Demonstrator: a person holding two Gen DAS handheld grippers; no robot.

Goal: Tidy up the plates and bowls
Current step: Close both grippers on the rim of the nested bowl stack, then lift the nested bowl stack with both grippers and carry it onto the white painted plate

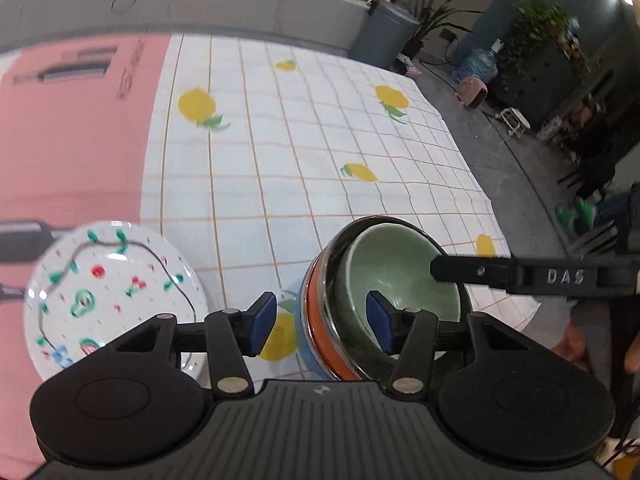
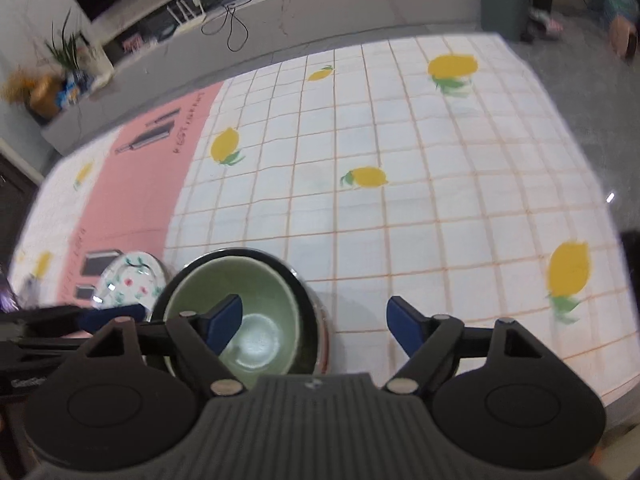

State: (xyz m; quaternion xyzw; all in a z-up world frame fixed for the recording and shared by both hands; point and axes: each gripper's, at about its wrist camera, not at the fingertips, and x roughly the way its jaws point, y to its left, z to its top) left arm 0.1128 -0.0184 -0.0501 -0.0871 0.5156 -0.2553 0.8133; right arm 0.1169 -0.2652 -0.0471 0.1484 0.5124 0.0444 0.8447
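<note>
A pale green bowl [image 1: 404,272] sits nested inside a dark bowl with an orange and blue outside [image 1: 316,320], near the table's front edge. A white plate with fruit drawings [image 1: 112,292] lies to its left. My left gripper [image 1: 322,320] is open, its fingers astride the stack's left rim, one finger inside the green bowl. My right gripper [image 2: 314,322] is open, its left finger over the green bowl [image 2: 256,312], its right finger outside the dark bowl [image 2: 310,300]. The plate [image 2: 132,280] shows at the left. The right gripper's finger [image 1: 476,270] reaches in from the right.
The table wears a white grid cloth with lemons [image 2: 400,184] and a pink mat [image 1: 68,132] on the left. A grey bin [image 1: 384,36], plants and a low wall stand beyond the table.
</note>
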